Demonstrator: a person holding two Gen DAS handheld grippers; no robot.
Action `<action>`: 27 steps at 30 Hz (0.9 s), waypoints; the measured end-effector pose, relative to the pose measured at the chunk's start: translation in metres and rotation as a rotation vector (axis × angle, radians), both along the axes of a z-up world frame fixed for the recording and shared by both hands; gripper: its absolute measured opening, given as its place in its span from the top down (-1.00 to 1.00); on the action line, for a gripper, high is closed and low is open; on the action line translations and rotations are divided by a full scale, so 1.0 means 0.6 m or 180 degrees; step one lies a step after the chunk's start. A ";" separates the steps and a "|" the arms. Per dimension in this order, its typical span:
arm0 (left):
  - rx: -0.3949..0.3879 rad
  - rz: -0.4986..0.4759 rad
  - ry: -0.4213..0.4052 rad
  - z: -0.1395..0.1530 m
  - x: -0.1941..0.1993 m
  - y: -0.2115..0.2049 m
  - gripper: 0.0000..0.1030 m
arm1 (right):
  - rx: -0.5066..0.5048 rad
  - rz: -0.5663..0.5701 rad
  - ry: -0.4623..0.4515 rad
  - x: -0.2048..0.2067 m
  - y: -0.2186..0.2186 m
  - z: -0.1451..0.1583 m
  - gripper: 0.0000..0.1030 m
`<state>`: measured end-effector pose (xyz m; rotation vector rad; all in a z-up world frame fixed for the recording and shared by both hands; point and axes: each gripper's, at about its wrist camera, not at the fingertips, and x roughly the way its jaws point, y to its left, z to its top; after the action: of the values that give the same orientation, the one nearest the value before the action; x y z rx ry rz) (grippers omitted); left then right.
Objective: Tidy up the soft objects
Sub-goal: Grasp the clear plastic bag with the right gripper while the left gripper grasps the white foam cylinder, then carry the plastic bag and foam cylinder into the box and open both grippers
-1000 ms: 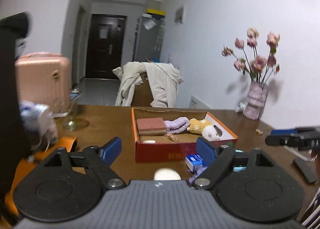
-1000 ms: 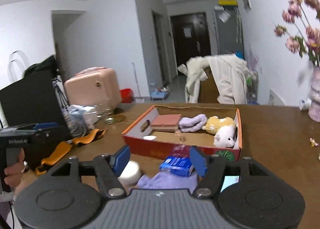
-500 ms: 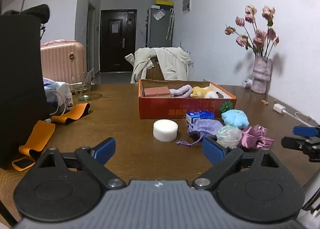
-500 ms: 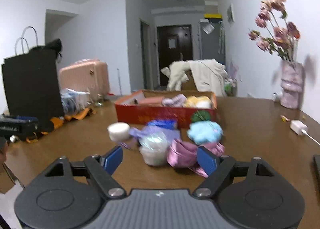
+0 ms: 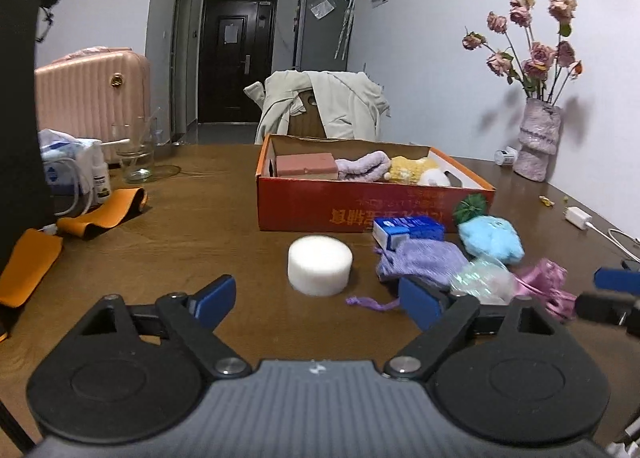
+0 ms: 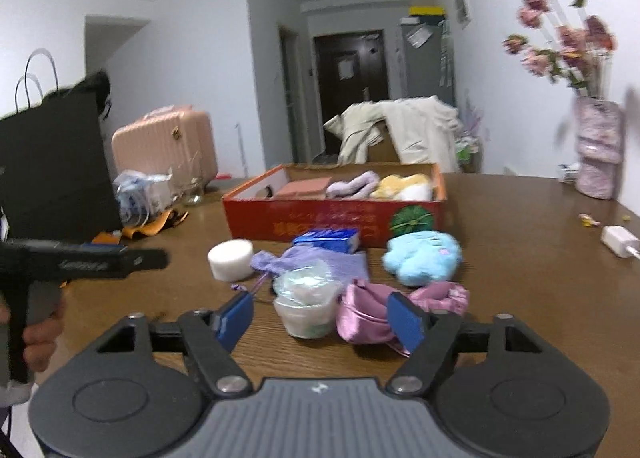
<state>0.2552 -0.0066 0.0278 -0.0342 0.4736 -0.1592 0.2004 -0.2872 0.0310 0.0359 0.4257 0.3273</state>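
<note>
Soft objects: white foam puck (image 5: 320, 264) is seen at frame centre, beyond the empty, closing jaws of the left gripper (image 5: 316, 300); right gripper (image 6: 320, 320) likewise closing on nothing.

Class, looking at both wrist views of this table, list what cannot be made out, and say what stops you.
- Floor of the orange box, left view: hidden by its front wall.
- Print on the blue carton, right view: blurred.
- Pink pouch, left view: partly behind the clear tub.
- Flowers, right view: blurred.
</note>
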 end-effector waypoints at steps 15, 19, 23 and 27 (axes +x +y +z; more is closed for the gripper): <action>0.0000 -0.0190 0.0412 -0.069 0.174 -0.013 -0.08 | -0.0398 0.0124 0.0326 0.144 0.081 -0.048 0.28; -0.0067 -0.0203 0.0398 -0.072 0.174 -0.006 0.02 | -0.0281 0.0143 0.0368 0.149 0.081 -0.051 0.37; -0.0068 -0.0166 0.0426 -0.066 0.164 -0.004 0.05 | -0.0291 0.0130 0.0365 0.146 0.085 -0.052 0.43; -0.0156 -0.0182 0.0339 -0.042 0.122 0.007 0.05 | -0.0234 0.0125 0.0316 0.121 0.085 -0.036 0.46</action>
<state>0.3287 -0.0026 0.0024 -0.0773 0.5772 -0.2258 0.2732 -0.2363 0.0094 -0.0280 0.5370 0.3494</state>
